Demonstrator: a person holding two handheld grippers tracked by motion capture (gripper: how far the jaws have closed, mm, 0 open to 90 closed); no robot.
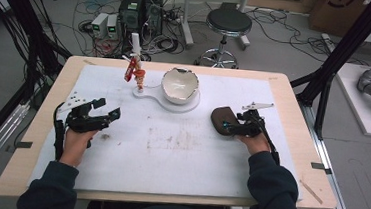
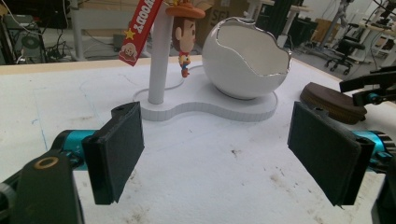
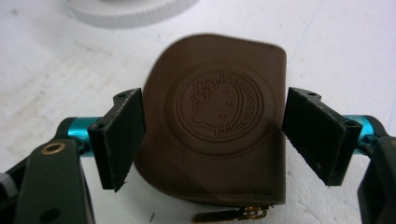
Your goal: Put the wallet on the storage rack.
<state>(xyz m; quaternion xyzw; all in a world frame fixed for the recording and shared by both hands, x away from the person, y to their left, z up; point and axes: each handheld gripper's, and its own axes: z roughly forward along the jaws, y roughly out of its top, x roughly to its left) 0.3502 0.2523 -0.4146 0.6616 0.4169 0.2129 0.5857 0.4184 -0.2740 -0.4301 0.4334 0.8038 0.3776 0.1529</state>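
White foam sheet covered the desk; cables and a stool stood on the lab floor beyond its far edge. Right gripper sat near the desk's right edge with its jaws spread around a brown leather pouch, one pad at each side of it; left pad looked just touching, right pad a little apart, so the grasp was judged not yet closed. Pouch lay flat on the sheet, embossed face up, zip pull toward the gripper. Left gripper hovered near the left edge, jaws wide, holding nothing. Step in hand, as judged: gripping the pouch. Next move would call for squeezing both pads onto its sides, then lifting level. Eggshell-shaped bowl on the white stand toward the far edge appeared empty inside; a figure keychain hung at the stand's post.
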